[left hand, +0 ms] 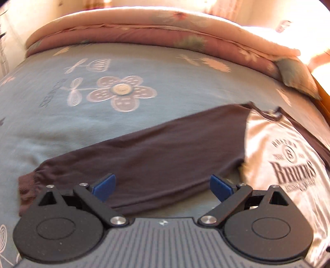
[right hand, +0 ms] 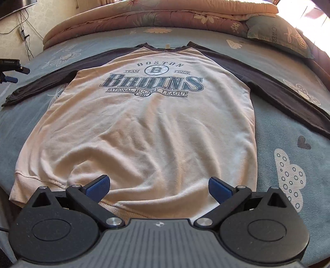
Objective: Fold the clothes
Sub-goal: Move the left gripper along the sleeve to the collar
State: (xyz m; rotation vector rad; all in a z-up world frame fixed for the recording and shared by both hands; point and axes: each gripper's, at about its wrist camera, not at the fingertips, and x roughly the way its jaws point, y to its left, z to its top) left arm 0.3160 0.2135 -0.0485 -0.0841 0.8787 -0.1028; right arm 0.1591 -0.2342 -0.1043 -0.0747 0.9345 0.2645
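A cream sweatshirt (right hand: 144, 123) with dark sleeves and a "Boston Bruins" print lies flat, face up, on the bed, sleeves spread out to both sides. My right gripper (right hand: 158, 187) is open, just above the bottom hem at its middle. My left gripper (left hand: 163, 185) is open over the shirt's left dark sleeve (left hand: 144, 148), near its cuff (left hand: 25, 187). The cream body with the print (left hand: 288, 160) shows at the right of the left wrist view. The left gripper also shows far left in the right wrist view (right hand: 12, 72).
The bed has a blue-grey flowered cover (left hand: 82, 115). A folded pink quilt (right hand: 165, 16) lies along the far edge, with a pillow (right hand: 280, 39) at the far right. A wall with hanging cables (right hand: 22, 33) stands at the far left.
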